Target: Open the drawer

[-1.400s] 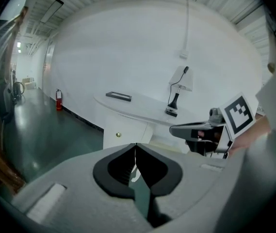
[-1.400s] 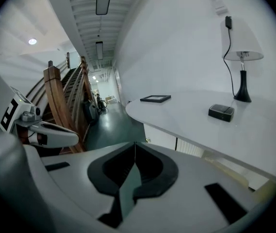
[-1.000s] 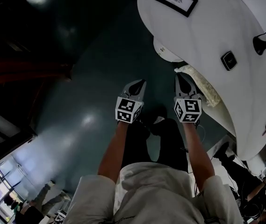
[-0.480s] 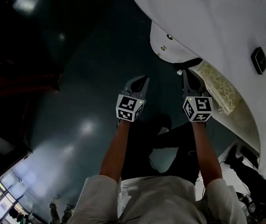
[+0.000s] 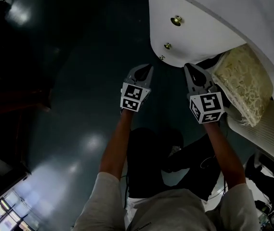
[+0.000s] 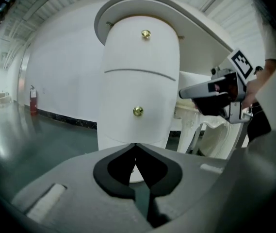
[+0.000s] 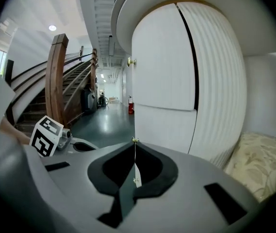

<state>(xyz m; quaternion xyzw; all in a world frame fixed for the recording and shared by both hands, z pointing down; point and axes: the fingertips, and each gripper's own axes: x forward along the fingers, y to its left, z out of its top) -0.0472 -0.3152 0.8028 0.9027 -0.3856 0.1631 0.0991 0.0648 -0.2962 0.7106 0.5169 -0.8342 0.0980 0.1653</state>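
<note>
Left tongs (image 5: pixel 148 69), right tongs (image 5: pixel 188 67) closed facing drawer (image 6: pixel 128 93).

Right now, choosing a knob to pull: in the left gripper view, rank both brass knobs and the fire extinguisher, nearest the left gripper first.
1. Lower knob, just above the jaws.
2. Upper knob, higher up.
3. Fire extinguisher, far off at left.

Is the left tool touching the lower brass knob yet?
Apart. Left gripper view: the left tool sits below the lower knob, white drawer front showing between.
</note>
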